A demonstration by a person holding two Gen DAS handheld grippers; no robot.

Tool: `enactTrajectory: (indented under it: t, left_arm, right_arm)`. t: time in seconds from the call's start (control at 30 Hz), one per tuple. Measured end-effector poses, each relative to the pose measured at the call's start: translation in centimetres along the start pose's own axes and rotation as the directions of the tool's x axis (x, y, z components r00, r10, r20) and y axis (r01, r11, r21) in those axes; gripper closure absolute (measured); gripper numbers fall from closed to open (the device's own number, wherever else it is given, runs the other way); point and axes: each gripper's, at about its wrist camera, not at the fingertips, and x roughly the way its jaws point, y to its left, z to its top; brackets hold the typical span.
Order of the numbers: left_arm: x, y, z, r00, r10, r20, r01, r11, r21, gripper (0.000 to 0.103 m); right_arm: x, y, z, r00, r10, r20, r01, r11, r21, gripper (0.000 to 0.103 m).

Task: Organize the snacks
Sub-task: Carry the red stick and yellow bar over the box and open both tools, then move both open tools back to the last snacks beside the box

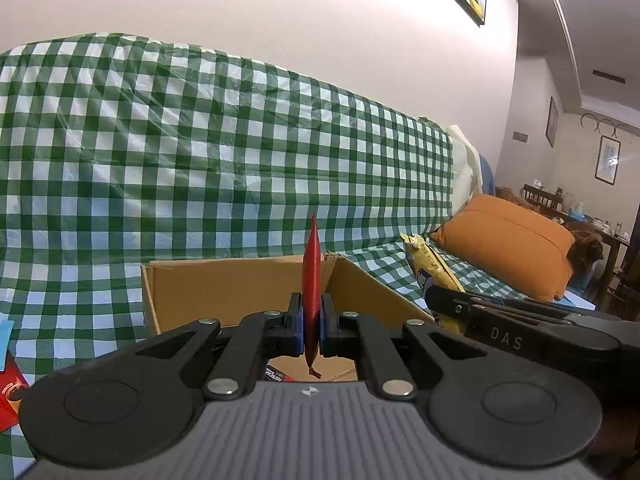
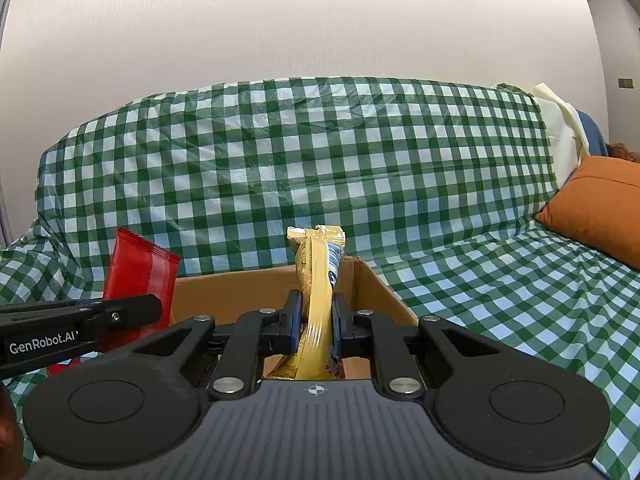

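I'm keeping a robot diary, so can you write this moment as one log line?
left gripper: shut on flat red snack packet | right gripper: shut on yellow snack packet | both above open brown cardboard box

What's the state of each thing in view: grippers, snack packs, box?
left gripper: shut on red snack pack
right gripper: shut on yellow snack pack
red snack pack: held upright, over box
yellow snack pack: held upright, over box
cardboard box: open, on checkered cloth

2 claws point(image 1: 311, 322) point(image 2: 316, 322), 3 snack pkts point(image 1: 312, 280) point(image 2: 318, 300) point(image 1: 10, 396), 1 cardboard box point(image 1: 224, 288), 1 cushion point(image 1: 516, 240)
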Motion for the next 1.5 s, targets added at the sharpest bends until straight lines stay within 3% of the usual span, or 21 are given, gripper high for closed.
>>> enactTrajectory:
  t: [0.53, 0.57, 0.6, 0.63, 0.67, 0.7, 1.07, 1.23, 1.33, 1.4, 1.5]
  left_arm:
    - [0.1, -0.2, 0.1, 1.0, -0.031, 0.001, 0.031, 0.999, -0.015, 0.096]
    - [0.1, -0.1, 0.1, 0.999, -0.036, 0.002, 0.036, 0.999, -0.021, 0.092]
    - [0.2, 0.0, 0.1, 0.999, -0.046, -0.008, 0.045, 0.999, -0.029, 0.085]
    - [0.3, 0.1, 0.1, 0.999, -0.05, -0.014, 0.049, 0.998, -0.036, 0.062]
    - [0.1, 0.2, 0.1, 0.999, -0.035, 0.0, 0.035, 0.999, -0.037, 0.051]
    - [-0.1, 0.2, 0.2, 1.0, -0.017, 0.012, 0.017, 0.999, -0.036, 0.051]
    - [-1.5, 2.7, 0.8, 0.999, 0.04, 0.017, -0.038, 0.995, -0.097, 0.051]
    - [-2.6, 5.0, 1.4, 0.991, 0.13, -0.004, -0.13, 0.986, -0.1, 0.056]
    - [-3.6, 7.4, 1.7, 0.976, 0.215, -0.016, -0.216, 0.969, -0.12, 0.069]
    - [-4.3, 9.3, 1.9, 0.954, 0.298, -0.029, -0.299, 0.945, -0.131, 0.069]
    - [-5.7, 12.4, 2.2, 0.924, 0.379, -0.046, -0.381, 0.909, -0.167, 0.069]
  right_arm:
    - [-0.3, 0.3, 0.2, 1.0, -0.005, 0.004, 0.005, 1.0, -0.014, 0.086]
    - [-0.3, 0.3, 0.2, 1.0, -0.008, 0.002, 0.008, 1.0, -0.019, 0.086]
    - [-0.2, 0.3, 0.2, 1.0, -0.014, -0.001, 0.014, 1.0, -0.022, 0.08]
    - [-0.1, 0.3, 0.2, 1.0, -0.018, -0.007, 0.017, 1.0, -0.022, 0.072]
    - [0.0, 0.2, 0.2, 1.0, -0.024, -0.008, 0.024, 1.0, -0.017, 0.051]
    - [-0.1, 0.0, 0.3, 0.999, -0.032, -0.003, 0.032, 0.999, -0.007, 0.041]
    - [0.0, 1.3, 0.6, 1.0, -0.02, 0.015, 0.02, 1.0, -0.001, 0.041]
    - [0.0, 3.1, 0.7, 1.0, 0.009, 0.025, -0.009, 1.0, -0.006, 0.042]
    - [-0.1, 4.5, 0.7, 0.998, 0.046, 0.033, -0.046, 0.999, -0.004, 0.051]
    - [-0.3, 5.7, 0.6, 0.996, 0.085, 0.04, -0.085, 0.996, -0.01, 0.066]
    - [-0.8, 7.9, 0.3, 0.984, 0.173, 0.048, -0.172, 0.985, -0.022, 0.077]
